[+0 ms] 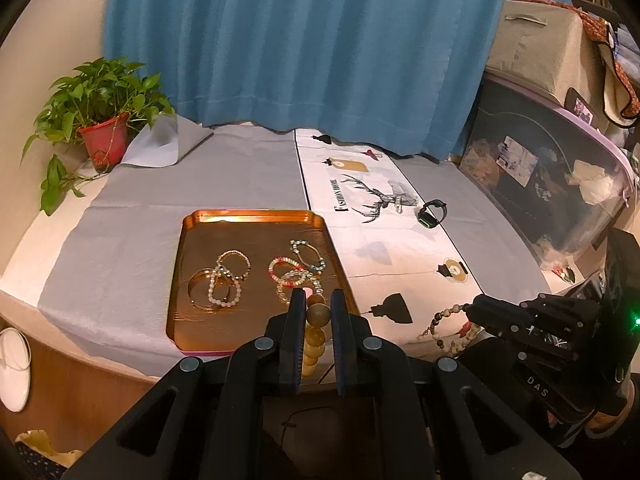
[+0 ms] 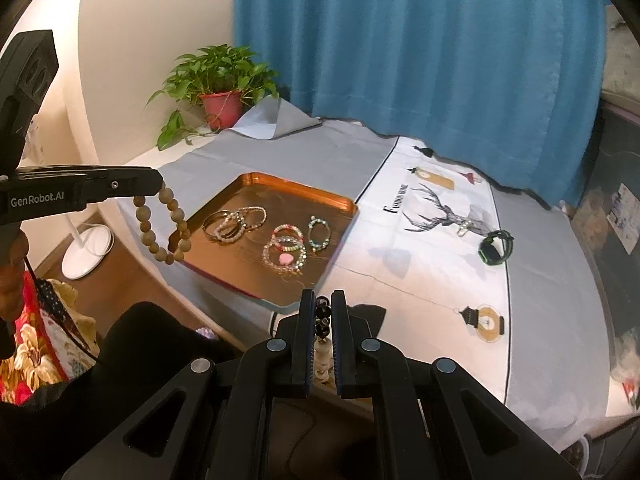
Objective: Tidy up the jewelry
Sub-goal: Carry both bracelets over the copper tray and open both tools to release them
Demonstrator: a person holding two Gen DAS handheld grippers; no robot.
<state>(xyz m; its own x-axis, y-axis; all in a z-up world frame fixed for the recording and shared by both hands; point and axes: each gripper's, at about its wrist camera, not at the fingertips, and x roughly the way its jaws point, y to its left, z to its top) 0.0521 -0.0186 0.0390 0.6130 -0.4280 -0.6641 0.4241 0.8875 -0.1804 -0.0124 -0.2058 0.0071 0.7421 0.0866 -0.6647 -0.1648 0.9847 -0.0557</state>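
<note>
Wooden bracelet [image 2: 160, 228] off tray [image 2: 256, 178] edge, L hand-held gripper [image 2: 162, 184].

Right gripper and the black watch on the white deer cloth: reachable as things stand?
Probably not to pick up: the way to the black watch is free, but the right gripper is shut on a beaded bracelet.

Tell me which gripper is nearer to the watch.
Right. The right gripper hangs over the table's near edge, with the watch ahead and to its right. The left gripper is further left, by the tray.

Glossy copper-coloured metal tray [image 1: 256, 224]; matt wooden bead bracelet [image 2: 160, 232]; soft grey cloth [image 1: 120, 240] beneath; blue fabric curtain [image 1: 320, 40] at twelve o'clock.
</note>
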